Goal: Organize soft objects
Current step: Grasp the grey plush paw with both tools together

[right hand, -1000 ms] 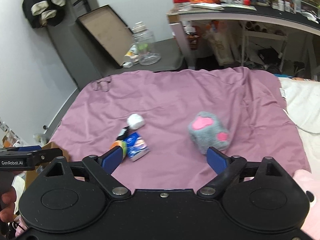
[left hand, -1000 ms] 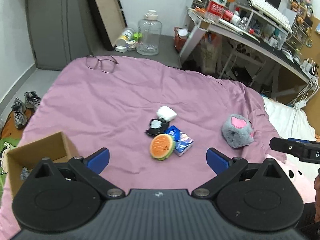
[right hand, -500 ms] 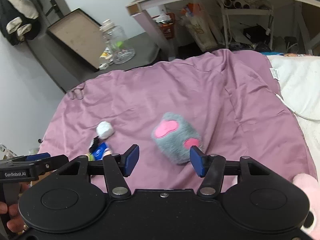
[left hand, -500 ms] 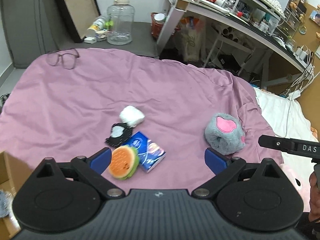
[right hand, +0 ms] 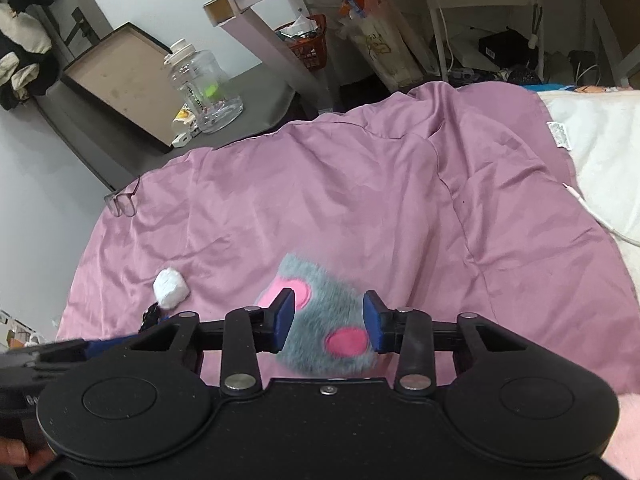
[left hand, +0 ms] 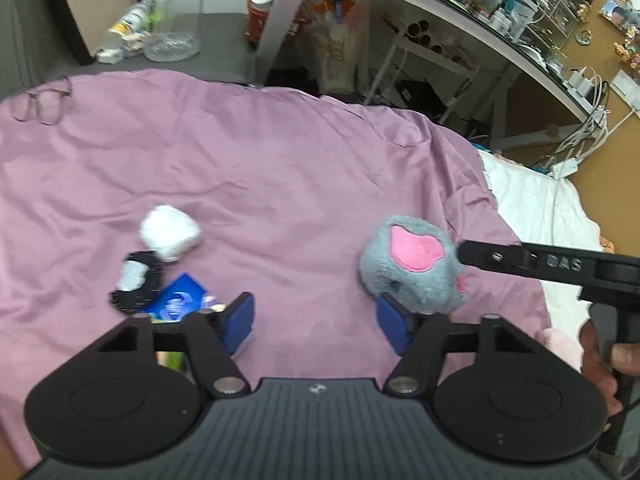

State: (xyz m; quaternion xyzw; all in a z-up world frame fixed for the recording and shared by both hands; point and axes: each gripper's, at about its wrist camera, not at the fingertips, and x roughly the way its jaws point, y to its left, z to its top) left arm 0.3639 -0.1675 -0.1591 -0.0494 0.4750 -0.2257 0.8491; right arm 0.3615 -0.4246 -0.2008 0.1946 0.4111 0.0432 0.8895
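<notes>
A grey plush cube with pink paw patches lies on the purple bedspread. My right gripper straddles it, jaws on either side, touching the fur but not clearly squeezing. The plush also shows in the left wrist view. My left gripper is open and empty above the spread, left of the plush. A white soft ball, a black-and-white pouch and a blue packet lie to its left.
Glasses rest at the spread's far left edge. A clear jug and a framed board stand on the floor beyond. A desk with clutter is behind. White bedding lies to the right.
Both grippers moved forward and right toward the grey plush. The right jaws narrowed and now flank the plush. The left jaws narrowed; the burger toy and cardboard box left view.
</notes>
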